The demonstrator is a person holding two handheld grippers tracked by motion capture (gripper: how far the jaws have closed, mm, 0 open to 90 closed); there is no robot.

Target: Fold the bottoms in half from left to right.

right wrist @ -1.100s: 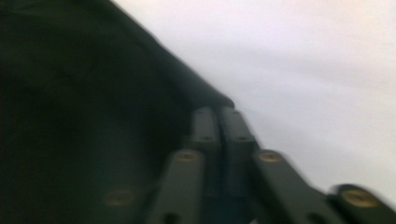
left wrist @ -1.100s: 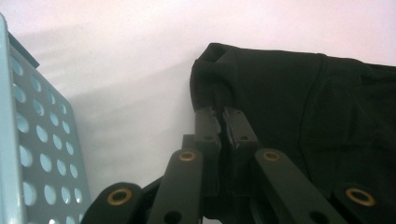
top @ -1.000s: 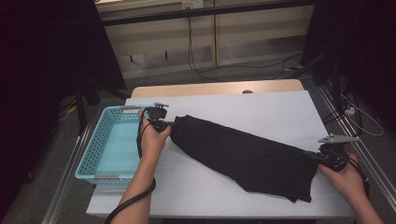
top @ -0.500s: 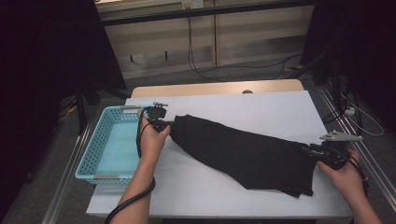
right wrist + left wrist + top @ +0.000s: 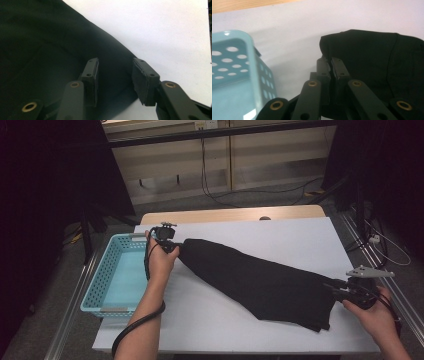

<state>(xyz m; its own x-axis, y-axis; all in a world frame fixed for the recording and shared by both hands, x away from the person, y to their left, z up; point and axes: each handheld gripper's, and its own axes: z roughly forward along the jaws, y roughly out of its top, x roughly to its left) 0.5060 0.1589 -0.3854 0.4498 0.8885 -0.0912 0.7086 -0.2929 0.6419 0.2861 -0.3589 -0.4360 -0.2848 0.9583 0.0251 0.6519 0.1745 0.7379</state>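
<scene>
The right gripper has just been opening, letting go of the black garment stretched across the table, while the left gripper pinches its other end beside the basket.

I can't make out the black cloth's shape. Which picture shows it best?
The high view: the whole black cloth lies stretched across the white table. The left gripper view shows one pinched end; the right gripper view shows an edge under open jaws.

I note a white table, light blue perforated basket at the table's left edge, wooden strip along its far edge, cables on the floor beyond the table.
</scene>
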